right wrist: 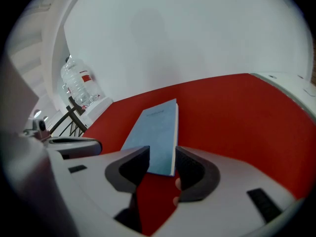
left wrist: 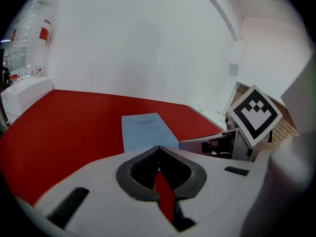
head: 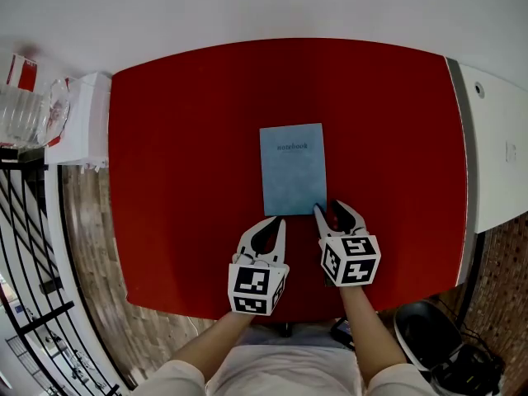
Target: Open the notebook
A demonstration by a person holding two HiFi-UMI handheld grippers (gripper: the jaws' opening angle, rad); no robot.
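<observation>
Left gripper: jaws together, tips meeting, nothing between them. It sits low over the red table top.
Right gripper: jaws apart, gripping nothing. It points down and forward, just beside the left gripper on that gripper's right.
Notebook: light blue, closed, lying flat with the cover up. It is straight ahead of both grippers, its near short edge just past their tips.
Notebook, from the left gripper: notebook is ahead and a touch left of the closed tips, apart from them.
Notebook, from the right gripper: the near right corner of the notebook shows in the gap between the jaws. The white page edge runs along its right side. Cannot tell if either pad touches it.
Contact, head view: the right gripper's left fingertip is at the notebook's near right corner.
Marker cubes: left cube and right cube are behind the jaws, side by side and apart.
Bottles: clear plastic, far off to the left of the left gripper, beyond the table edge.
</observation>
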